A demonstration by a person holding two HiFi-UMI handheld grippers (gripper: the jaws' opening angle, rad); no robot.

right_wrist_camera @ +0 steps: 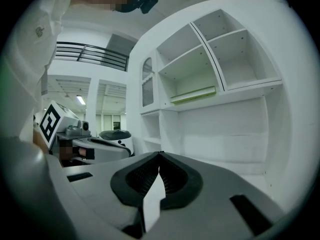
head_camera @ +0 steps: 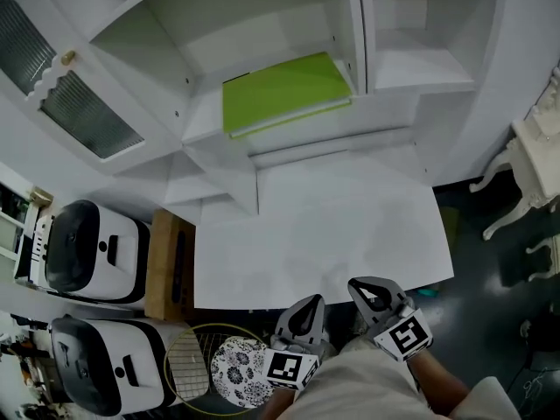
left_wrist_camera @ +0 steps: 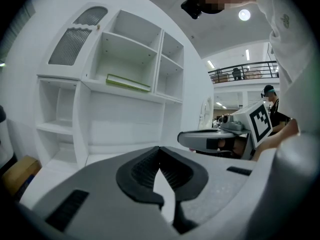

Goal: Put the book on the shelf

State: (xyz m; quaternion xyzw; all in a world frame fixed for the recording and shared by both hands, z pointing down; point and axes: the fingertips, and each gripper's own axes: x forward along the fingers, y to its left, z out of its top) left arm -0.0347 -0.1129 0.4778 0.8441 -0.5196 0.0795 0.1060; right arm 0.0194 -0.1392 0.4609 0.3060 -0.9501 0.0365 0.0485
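Nearest, at the near edge of the white bench [head_camera: 324, 226], the left gripper [head_camera: 308, 303] and the right gripper [head_camera: 367, 287] sit side by side, close together, both pointing toward the shelf unit. Each carries a cube [head_camera: 290, 368] printed with a black-and-white square marker; no words show on it. The left gripper's jaws are pressed fully together at the tips with nothing between them. The right gripper's jaws are likewise closed tip to tip and empty.

Low at the near left lies a round plate [head_camera: 241, 370] with a dark floral pattern. Beyond it stand two white appliances [head_camera: 87, 252] with black tops, and a brown box [head_camera: 166, 265] sits just beside the bench's left edge.

Farther off rises the white shelf unit [head_camera: 219, 24]. The green book [head_camera: 284, 90] lies flat on the shelf [head_camera: 203, 116] of its middle compartment, close to the right-hand divider, well apart from both grippers. To the far left, a door [head_camera: 87, 112] with ribbed glass has a small gold knob [head_camera: 67, 58].
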